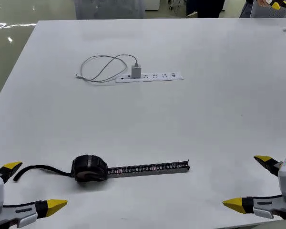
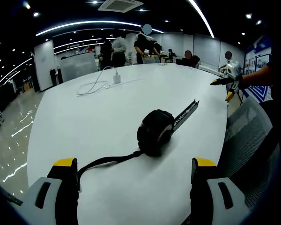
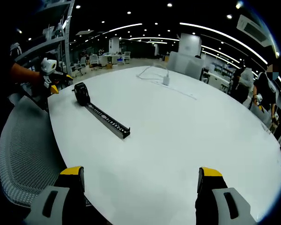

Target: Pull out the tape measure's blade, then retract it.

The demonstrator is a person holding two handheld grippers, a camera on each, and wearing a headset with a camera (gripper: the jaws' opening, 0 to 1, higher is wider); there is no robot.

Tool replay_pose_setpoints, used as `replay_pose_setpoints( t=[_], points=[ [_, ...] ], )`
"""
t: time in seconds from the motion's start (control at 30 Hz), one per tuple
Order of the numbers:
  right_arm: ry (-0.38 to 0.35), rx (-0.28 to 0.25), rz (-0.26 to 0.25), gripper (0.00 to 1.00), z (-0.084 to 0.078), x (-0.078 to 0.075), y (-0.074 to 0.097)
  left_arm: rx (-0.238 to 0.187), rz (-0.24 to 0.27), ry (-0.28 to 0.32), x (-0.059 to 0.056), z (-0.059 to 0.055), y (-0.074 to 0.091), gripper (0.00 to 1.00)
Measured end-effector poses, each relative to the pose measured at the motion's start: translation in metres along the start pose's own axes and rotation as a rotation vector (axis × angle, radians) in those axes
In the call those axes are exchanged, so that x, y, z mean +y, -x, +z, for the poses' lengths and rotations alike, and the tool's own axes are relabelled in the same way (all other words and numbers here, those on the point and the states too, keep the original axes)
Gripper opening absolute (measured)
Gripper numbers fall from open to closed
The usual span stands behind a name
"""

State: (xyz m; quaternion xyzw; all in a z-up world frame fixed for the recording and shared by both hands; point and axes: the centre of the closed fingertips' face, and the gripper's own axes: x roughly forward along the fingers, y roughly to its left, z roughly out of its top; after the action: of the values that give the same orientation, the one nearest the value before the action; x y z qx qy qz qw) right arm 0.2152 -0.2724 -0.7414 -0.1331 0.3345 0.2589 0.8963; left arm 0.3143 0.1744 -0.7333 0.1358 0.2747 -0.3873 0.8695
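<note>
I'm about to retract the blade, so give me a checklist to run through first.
1. Blade out of the tape measure, flat on the table: ok.
2. Left gripper open, empty: ok.
3. Right gripper open, empty: ok.
4. Strap clear of the left fingers: cannot tell, its end lies close to one.
5. Whether the blade is locked: cannot tell.
6. Power strip well away: ok.

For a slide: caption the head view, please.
Tape measure, blade out, on table between open left tongs and right tongs; power strip beyond.
</note>
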Motion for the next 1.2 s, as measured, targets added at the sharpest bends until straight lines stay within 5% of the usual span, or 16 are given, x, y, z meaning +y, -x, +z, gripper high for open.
replay_pose_setpoints(
  t=[0.17, 0.23, 0.37, 0.73, 0.97, 1.2],
  points=[
    [0.011, 0.006, 0.001, 0.99, -0.003, -0.003, -0.001, 0.010, 0.001, 0.006, 0.000, -0.001, 0.000, 0.99],
    [0.001, 0.010, -0.001, 0.99, -0.003, -0.003, -0.003, -0.034, -0.013, 0.031, -0.003, 0.006, -0.001, 0.99],
    [0.004, 0.009, 0.005, 0.99, -0.001, 0.000, -0.004, -0.056, -0.004, 0.039, -0.001, 0.014, 0.001, 0.99],
    [0.030, 0.014, 0.020, 0.99, 0.011, -0.002, -0.012, 0.013, -0.013, 0.043, -0.010, 0.010, -0.011, 0.99],
    [0.049, 0.041, 0.064, 0.99, 0.015, 0.002, -0.017, -0.005, -0.017, 0.071, -0.021, 0.024, -0.016, 0.99],
    [0.149, 0.089, 0.105, 0.99, 0.019, -0.002, -0.021, -0.002, -0.034, 0.134, -0.029, 0.031, -0.024, 0.99]
  ],
)
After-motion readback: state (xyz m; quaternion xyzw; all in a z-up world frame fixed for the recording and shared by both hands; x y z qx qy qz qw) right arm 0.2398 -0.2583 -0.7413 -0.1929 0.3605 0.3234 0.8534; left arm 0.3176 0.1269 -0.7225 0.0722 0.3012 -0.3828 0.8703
